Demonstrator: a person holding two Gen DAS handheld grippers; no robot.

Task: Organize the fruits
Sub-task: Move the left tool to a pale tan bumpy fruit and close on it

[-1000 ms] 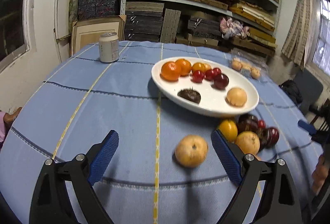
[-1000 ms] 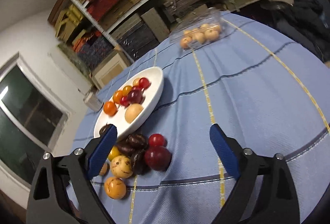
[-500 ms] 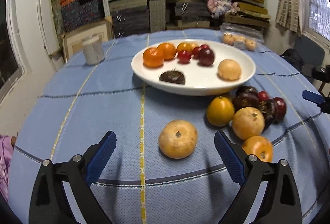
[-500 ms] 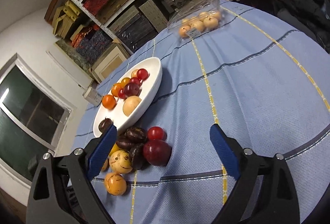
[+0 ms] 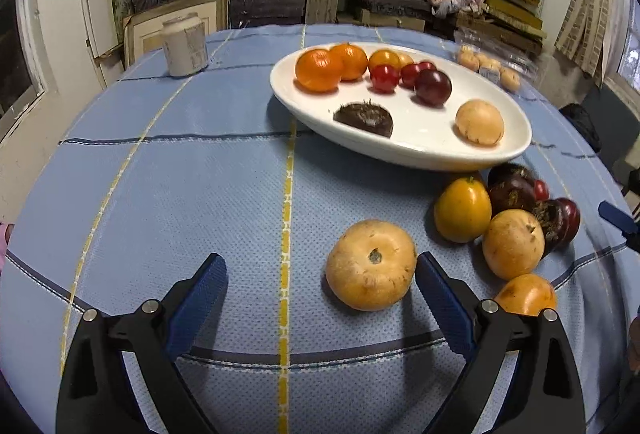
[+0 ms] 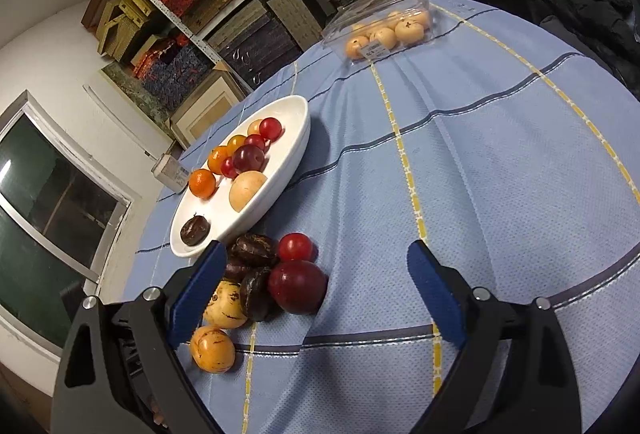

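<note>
Fruit lying partly sorted on a blue cloth (image 5: 180,194), both grippers hovering wide open and holding nothing.

Left gripper (image 5: 320,274) is angling down at a loose tan fruit (image 5: 371,265); its jaws have just been closing slightly, the fruit sitting just inside the right pad, the pads not pressing on it. Right gripper (image 6: 312,274) is hanging over a pile (image 6: 264,286) of dark, red and yellow fruit just beside the white plate (image 6: 296,154). Plate is carrying oranges (image 5: 331,68), red ones, a dark one and a tan one. Can (image 5: 185,45) and clear box (image 6: 384,22) of fruit are standing well apart.
</note>
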